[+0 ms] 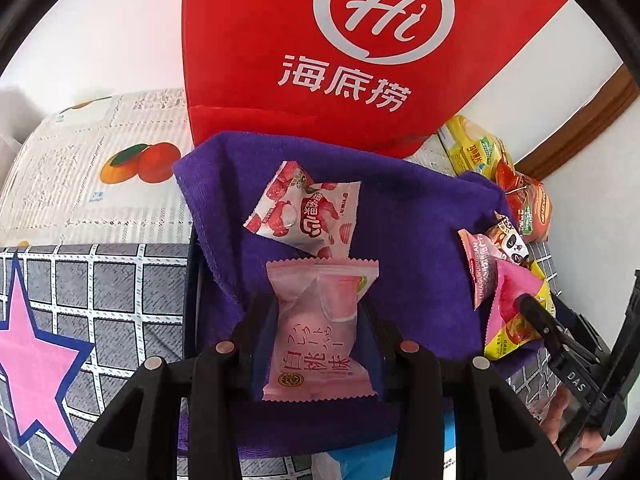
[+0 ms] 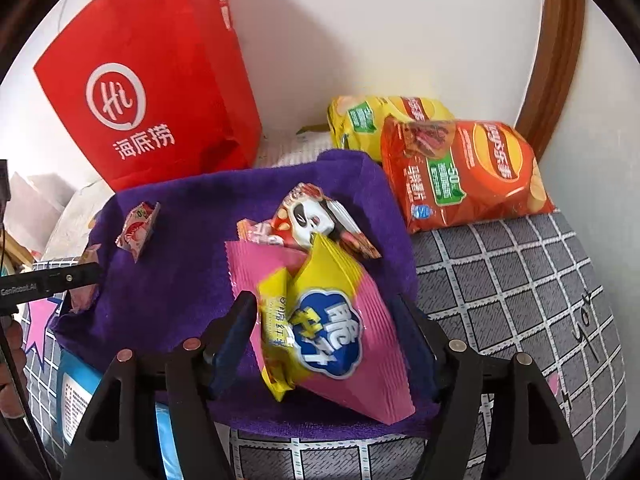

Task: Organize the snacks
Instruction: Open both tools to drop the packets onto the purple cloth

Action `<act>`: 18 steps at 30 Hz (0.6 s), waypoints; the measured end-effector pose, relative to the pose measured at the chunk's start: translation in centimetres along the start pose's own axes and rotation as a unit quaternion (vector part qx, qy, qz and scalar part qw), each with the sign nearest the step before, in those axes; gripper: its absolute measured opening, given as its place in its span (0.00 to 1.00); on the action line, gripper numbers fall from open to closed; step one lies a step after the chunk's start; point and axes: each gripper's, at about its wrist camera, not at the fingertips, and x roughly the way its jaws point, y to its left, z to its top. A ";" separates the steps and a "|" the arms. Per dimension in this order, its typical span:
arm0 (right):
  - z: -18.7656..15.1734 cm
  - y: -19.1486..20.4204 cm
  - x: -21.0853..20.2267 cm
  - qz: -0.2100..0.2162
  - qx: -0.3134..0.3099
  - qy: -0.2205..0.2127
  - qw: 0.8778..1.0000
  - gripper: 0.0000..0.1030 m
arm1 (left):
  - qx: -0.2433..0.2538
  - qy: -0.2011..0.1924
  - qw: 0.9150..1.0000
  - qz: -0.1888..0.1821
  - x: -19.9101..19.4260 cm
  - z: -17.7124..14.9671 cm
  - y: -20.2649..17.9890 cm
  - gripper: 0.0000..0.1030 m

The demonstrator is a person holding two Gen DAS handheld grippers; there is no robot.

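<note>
A: Holding a pale pink, pillow-shaped plastic snack packet (image 1: 320, 320), the left claw (image 1: 318, 316) is clenched on its sides, low over the purple terry cloth (image 1: 400, 208) spread on the grey checked bedspread (image 1: 100, 280).

B: And the right claw (image 2: 324, 336)?

A: Released. Its jaws stand apart on either side of a pink-and-yellow foil packet with a blue badge (image 2: 332, 320), and no pad appears to press on it. That packet lies on the cloth, leaning on a small yellow packet (image 2: 274, 320) and touching a panda-print wrapper (image 2: 316, 220) behind it.

B: What might go wrong from here?

A: The pink packet is puffy and slick, so if the left grip sits only on the air-filled middle, it could squirt out or twist as it is set down. It could also land on the red-and-white lychee-print packet (image 1: 304, 208) just ahead, making a heap rather than order.

B: On the right side?

A: The foil packets overlap. Closing there could catch the yellow one as well and drag the panda wrapper, or bunch the cloth. The red paper bag (image 2: 160, 80) and the orange crisp bag (image 2: 464, 172) stand well clear.
</note>
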 end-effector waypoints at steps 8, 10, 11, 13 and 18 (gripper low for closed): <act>0.1 0.0 -3.3 0.025 0.004 -0.073 0.997 0.70 | -0.007 0.001 1.000 -0.003 -0.4 0.2 0.4 0.48; 0.1 -0.2 -4.2 0.026 0.012 -0.094 0.995 0.70 | -0.005 -0.003 1.000 -0.001 -0.9 0.2 0.4 0.48; 0.1 -0.4 -4.9 0.026 0.016 -0.108 0.994 0.70 | -0.003 -0.005 1.000 -0.002 -1.3 0.2 0.4 0.48; 0.1 -0.9 -6.5 0.021 0.026 -0.131 0.991 0.70 | 0.003 -0.011 1.000 -0.006 -2.0 0.2 0.2 0.49; -0.6 -2.2 -9.7 0.004 0.052 -0.154 0.987 0.70 | 0.012 -0.031 0.999 -0.015 -3.8 0.3 -0.2 0.52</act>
